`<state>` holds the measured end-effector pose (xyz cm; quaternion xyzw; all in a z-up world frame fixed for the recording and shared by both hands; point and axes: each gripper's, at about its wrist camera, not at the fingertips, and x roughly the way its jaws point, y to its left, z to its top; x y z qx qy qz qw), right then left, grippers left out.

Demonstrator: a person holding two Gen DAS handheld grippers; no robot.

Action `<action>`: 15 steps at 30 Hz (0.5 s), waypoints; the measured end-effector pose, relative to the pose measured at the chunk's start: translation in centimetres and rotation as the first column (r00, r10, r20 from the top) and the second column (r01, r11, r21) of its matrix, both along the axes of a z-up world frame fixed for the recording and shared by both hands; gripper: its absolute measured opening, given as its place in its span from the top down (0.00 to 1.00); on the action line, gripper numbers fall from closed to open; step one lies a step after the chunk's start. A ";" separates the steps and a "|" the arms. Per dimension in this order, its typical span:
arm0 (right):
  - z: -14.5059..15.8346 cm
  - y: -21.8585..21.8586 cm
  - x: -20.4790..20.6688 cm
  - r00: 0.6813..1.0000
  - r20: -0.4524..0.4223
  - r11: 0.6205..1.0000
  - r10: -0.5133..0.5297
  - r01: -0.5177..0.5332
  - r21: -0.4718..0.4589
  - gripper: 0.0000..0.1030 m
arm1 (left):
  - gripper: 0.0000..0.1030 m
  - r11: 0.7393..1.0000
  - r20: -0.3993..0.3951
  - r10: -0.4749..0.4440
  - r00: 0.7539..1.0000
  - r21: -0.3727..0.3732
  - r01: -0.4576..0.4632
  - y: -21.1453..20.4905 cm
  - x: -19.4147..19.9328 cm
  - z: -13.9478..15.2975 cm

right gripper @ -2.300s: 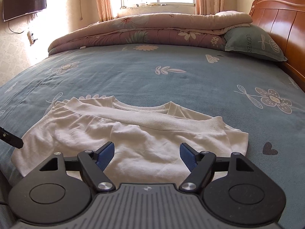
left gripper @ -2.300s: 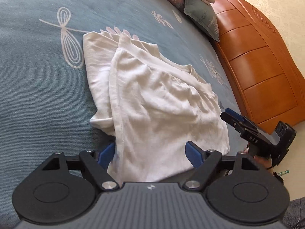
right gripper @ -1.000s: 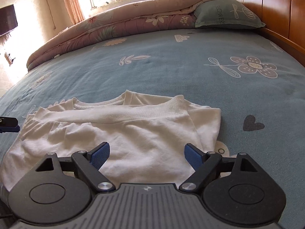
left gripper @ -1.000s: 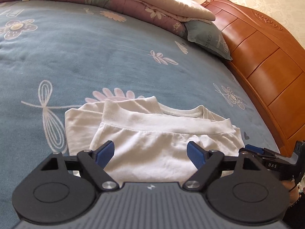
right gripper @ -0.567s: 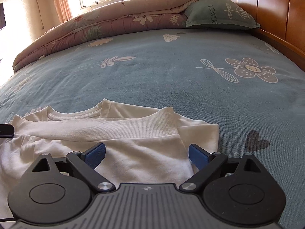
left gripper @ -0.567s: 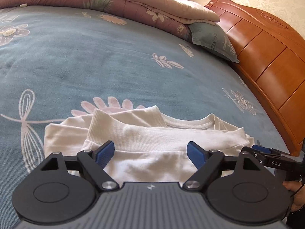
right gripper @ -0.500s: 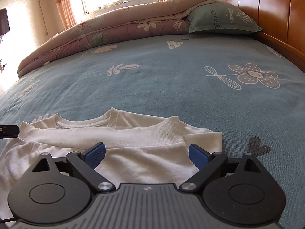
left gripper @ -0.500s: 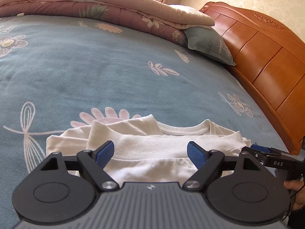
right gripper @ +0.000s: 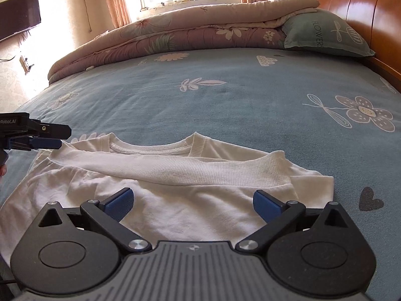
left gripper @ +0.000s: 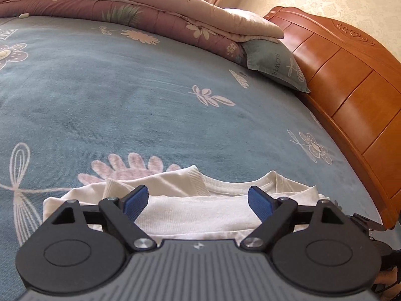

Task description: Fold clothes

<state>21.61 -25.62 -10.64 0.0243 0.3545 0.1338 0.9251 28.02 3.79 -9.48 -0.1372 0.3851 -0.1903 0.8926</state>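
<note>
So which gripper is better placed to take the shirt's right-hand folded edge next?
Probably right. The right gripper, opening and empty, sits over the white shirt near that edge; the left gripper hovers at the opposite corner.

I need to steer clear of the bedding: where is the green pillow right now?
The green pillow lies at the far right of the bed in both views, against the wooden headboard, its near end tucked under the rolled quilt.
</note>
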 end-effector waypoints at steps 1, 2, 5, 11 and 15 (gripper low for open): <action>-0.4 0.2 0.0 1.000 -0.014 1.000 0.002 -0.002 -0.015 0.00 | 0.16 1.000 -0.009 -0.011 1.000 0.008 0.011 -0.5 0.6 -0.4; -0.9 0.4 -0.1 1.000 -0.024 1.000 -0.001 0.000 -0.028 0.00 | 0.16 1.000 -0.023 -0.012 1.000 0.011 0.012 -0.9 1.2 -1.0; -1.3 0.7 -0.2 1.000 -0.026 0.998 0.005 -0.007 -0.061 0.00 | 0.17 1.000 -0.039 0.010 0.999 0.010 -0.009 -1.2 2.8 -2.9; -1.3 0.7 -0.6 1.000 -0.023 0.998 0.004 -0.006 -0.066 0.00 | 0.15 1.000 -0.032 0.026 0.999 0.018 -0.025 -1.0 2.9 -1.4; -0.1 0.5 -1.7 1.000 0.000 1.000 0.011 -0.011 -0.015 0.00 | 0.15 1.000 -0.002 0.025 1.000 0.011 -0.025 -0.3 0.3 1.2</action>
